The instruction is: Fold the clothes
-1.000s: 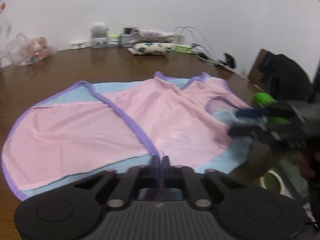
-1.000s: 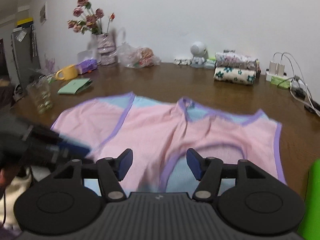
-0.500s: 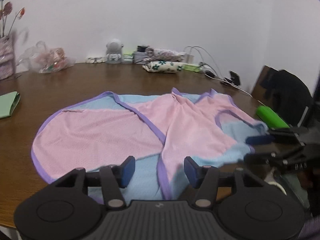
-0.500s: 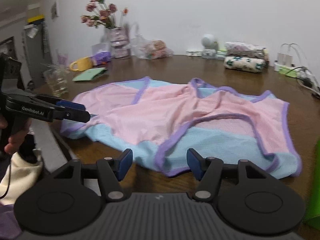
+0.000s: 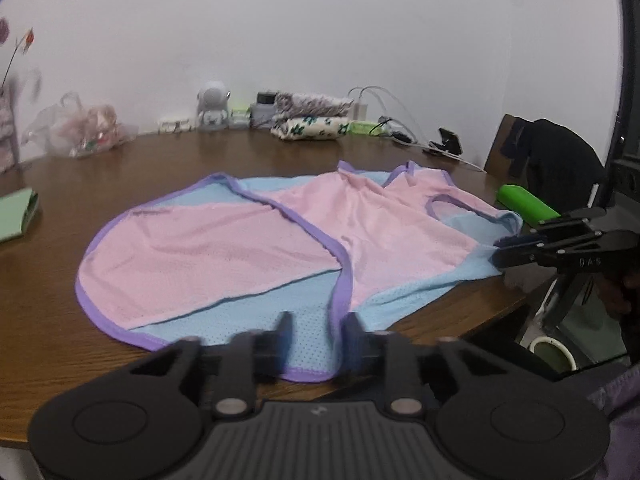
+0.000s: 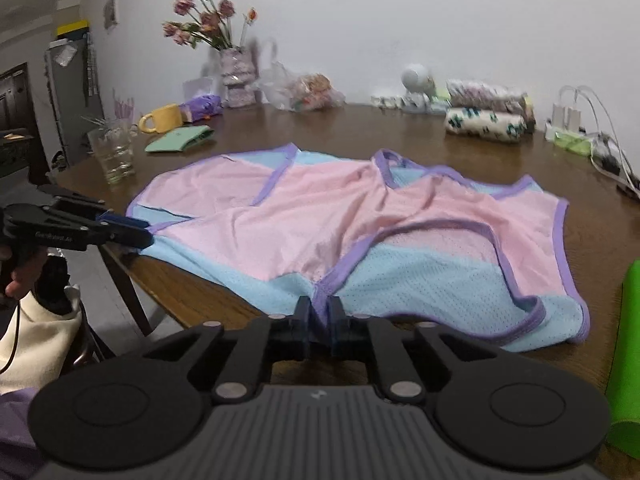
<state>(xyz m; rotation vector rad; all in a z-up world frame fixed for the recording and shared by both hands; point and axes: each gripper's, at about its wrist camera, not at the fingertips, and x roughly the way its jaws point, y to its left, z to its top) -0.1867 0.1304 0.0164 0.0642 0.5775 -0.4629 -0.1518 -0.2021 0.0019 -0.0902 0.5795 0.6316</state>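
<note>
Pink-and-blue mesh garment, purple-trimmed, lies spread and rumpled.

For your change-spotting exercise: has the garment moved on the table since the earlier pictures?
Yes. The garment slid toward the near table edge, away from the floral roll.

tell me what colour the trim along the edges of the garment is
Purple trim on the pink and light blue mesh garment; clearest in the right wrist view.
</note>
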